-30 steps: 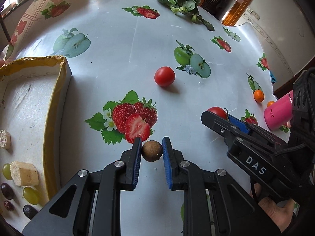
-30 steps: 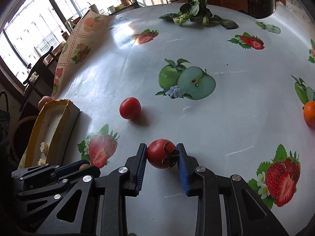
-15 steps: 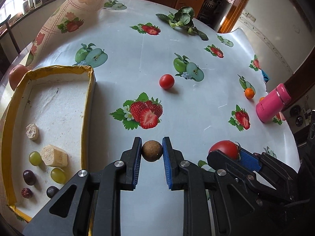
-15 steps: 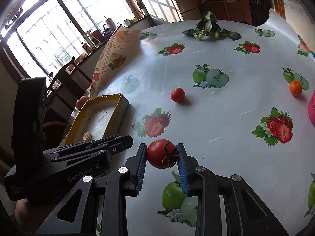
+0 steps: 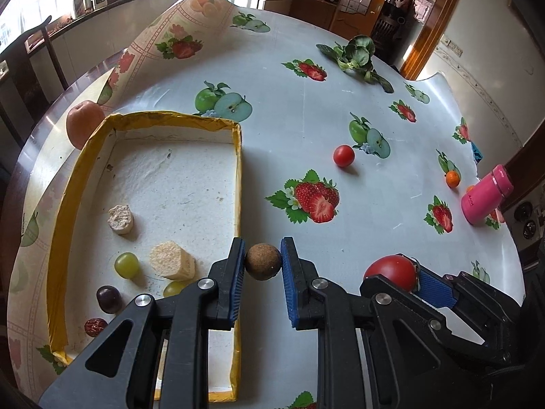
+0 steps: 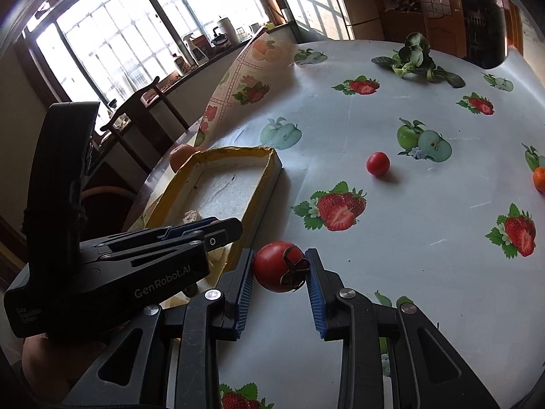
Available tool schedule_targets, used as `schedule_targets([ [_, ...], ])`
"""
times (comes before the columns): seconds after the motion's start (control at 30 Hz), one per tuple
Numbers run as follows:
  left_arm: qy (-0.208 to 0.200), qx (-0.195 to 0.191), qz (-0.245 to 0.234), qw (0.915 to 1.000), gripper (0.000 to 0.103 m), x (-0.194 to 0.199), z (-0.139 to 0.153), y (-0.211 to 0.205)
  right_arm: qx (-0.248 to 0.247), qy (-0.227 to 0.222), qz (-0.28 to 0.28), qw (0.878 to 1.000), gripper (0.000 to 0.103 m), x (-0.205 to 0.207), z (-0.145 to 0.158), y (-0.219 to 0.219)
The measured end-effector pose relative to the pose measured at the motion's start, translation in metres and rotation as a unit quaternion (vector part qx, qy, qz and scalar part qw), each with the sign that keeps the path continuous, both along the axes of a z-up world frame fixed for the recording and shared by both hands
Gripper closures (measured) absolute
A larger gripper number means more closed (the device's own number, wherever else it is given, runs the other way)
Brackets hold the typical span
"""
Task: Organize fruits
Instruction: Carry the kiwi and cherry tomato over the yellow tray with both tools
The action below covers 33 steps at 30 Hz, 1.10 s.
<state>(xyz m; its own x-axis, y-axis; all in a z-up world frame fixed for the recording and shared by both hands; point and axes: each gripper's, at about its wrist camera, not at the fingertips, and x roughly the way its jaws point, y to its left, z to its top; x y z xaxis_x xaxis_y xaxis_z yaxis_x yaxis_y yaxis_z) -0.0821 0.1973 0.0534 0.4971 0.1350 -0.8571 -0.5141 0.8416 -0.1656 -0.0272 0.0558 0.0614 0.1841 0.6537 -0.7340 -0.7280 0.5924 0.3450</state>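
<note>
My left gripper (image 5: 263, 261) is shut on a small round brown fruit (image 5: 263, 261) and holds it in the air over the right wall of a yellow-rimmed tray (image 5: 238, 184). The tray holds grapes (image 5: 126, 264), dark fruits (image 5: 107, 298) and two pale chunks (image 5: 173, 261). My right gripper (image 6: 280, 267) is shut on a red tomato (image 6: 276, 266), held above the table just right of the tray (image 6: 265, 184); it shows in the left wrist view too (image 5: 391, 270). A second red tomato (image 5: 343, 155) lies on the table farther out (image 6: 377, 163).
The round table has a fruit-print cloth (image 5: 306, 109). A pink bottle (image 5: 486, 193) lies at the right edge near small oranges (image 5: 453, 178). Leafy greens (image 5: 354, 55) lie at the far side. A peach-coloured fruit (image 5: 84, 123) sits behind the tray's far left corner.
Both grippers have lifted and pulled back leftward with their fruit. The tray has come fully into the left wrist view, and the brown fruit now hangs over its right wall.
</note>
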Motion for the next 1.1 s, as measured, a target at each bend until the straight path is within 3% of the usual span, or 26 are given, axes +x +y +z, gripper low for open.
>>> schedule_targets([
  [1.1,0.021,-0.007,0.067,0.9975,0.085,-0.043,-0.024,0.087,-0.004,0.008,0.039,0.999,0.073,-0.021,-0.01,0.092],
])
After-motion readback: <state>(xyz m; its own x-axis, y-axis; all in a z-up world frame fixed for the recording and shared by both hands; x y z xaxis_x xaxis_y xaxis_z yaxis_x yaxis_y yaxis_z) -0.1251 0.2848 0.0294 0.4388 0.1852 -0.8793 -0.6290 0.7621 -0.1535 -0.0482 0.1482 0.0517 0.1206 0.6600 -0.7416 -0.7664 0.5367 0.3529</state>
